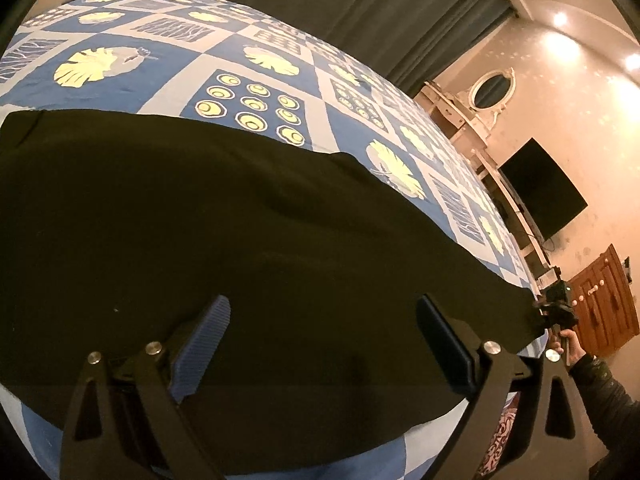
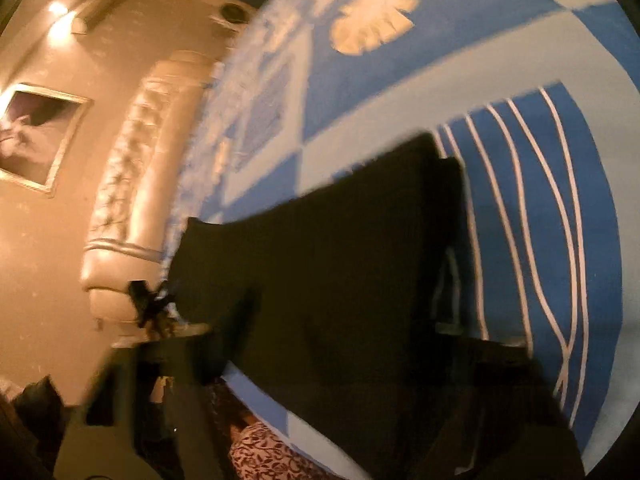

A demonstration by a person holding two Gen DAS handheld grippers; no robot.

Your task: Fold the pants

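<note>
Black pants (image 1: 200, 220) lie spread flat along the near edge of a bed with a blue, white and yellow patterned cover (image 1: 168, 76). My left gripper (image 1: 324, 312) is open, its two fingers wide apart just above the pants, holding nothing. In the left wrist view the right gripper (image 1: 556, 312) shows small at the pants' far right end. The right wrist view is blurred: the pants (image 2: 340, 260) fill its middle and my right gripper (image 2: 344, 312) is open, one finger on each side of the cloth's end. The left gripper (image 2: 148, 304) shows small at the far end.
Dark curtains (image 1: 380, 12), a white dresser with an oval mirror (image 1: 490, 90), a wall television (image 1: 544, 188) and a wooden cabinet (image 1: 604, 300) stand beyond the bed. A padded headboard (image 2: 132, 184) and a framed picture (image 2: 36, 132) show in the right wrist view. A patterned rug (image 2: 264, 456) lies below.
</note>
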